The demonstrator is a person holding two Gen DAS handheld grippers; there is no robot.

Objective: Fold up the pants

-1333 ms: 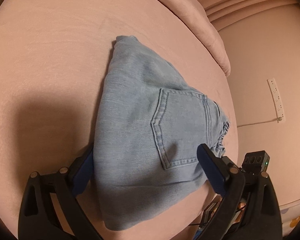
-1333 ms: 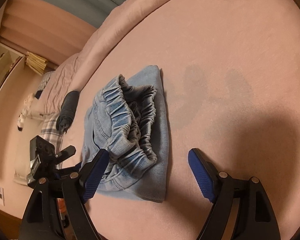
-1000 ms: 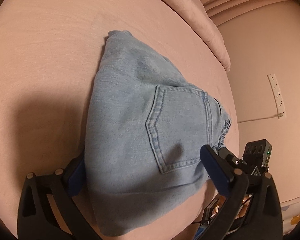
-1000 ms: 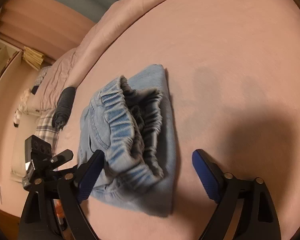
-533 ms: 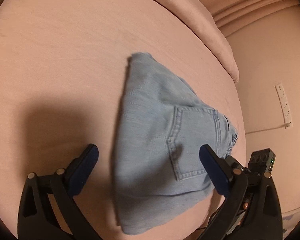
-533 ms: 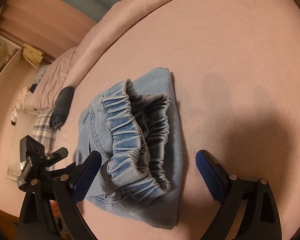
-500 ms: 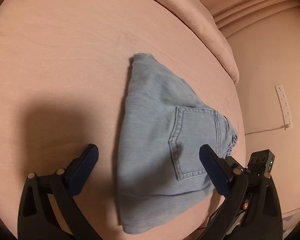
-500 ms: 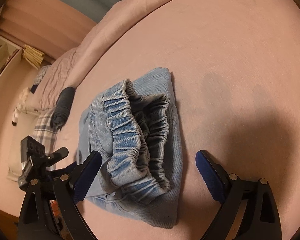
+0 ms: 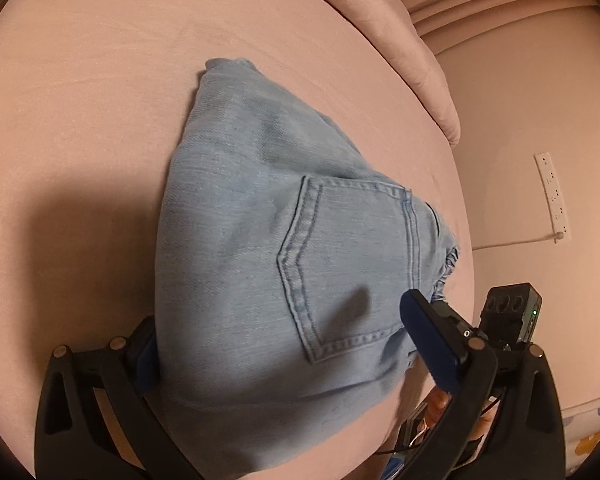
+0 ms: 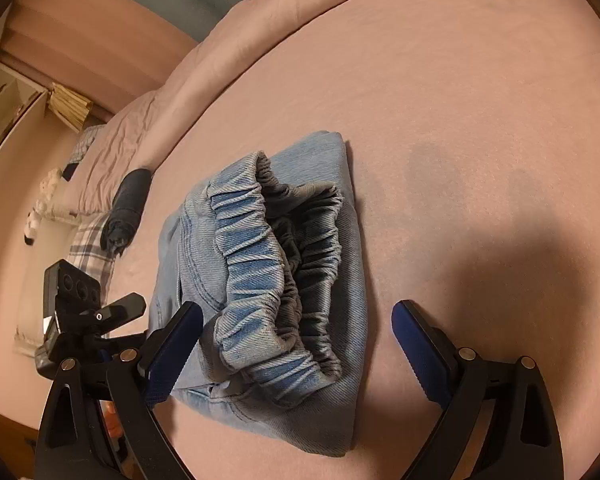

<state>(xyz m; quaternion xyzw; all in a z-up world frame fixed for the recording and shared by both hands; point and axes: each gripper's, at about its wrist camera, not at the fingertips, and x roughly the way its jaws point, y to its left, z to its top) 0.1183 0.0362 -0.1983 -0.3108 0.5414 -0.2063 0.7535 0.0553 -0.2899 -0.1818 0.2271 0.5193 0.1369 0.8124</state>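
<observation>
The pants (image 9: 268, 264), light blue denim folded into a thick bundle, lay on a pink bed (image 9: 80, 100) near its edge, back pocket up and the elastic waistband (image 10: 256, 264) facing the right wrist camera.

The left claw (image 9: 278, 344) was spread wide across the near end of the bundle. Its right finger (image 9: 428, 344) rested at the denim's edge by the waistband; its left finger was mostly hidden under the fold, so whether it touched the cloth could not be told. The right claw (image 10: 296, 344) was also spread, straddling the waistband end, with its left finger (image 10: 172, 356) against the bundle's side and the other finger over bare sheet, apart from the denim.

Each camera caught the other claw's black camera block (image 10: 70, 292) beside the bundle. A bit of a hand (image 9: 438, 408) showed behind the left claw's right finger, largely blocked.

Around the bed: a pink duvet (image 9: 400, 40) heaped along the far side, a white power strip (image 9: 552, 196) with a cord on the wall, a dark rolled item (image 10: 126, 208) and plaid cloth (image 10: 88, 248) lying further along the bed, both too small to identify. Shelving (image 10: 4, 108) at the far left was cut off by the lens edge. Heavy shadows fell on the sheet beside both claws.
</observation>
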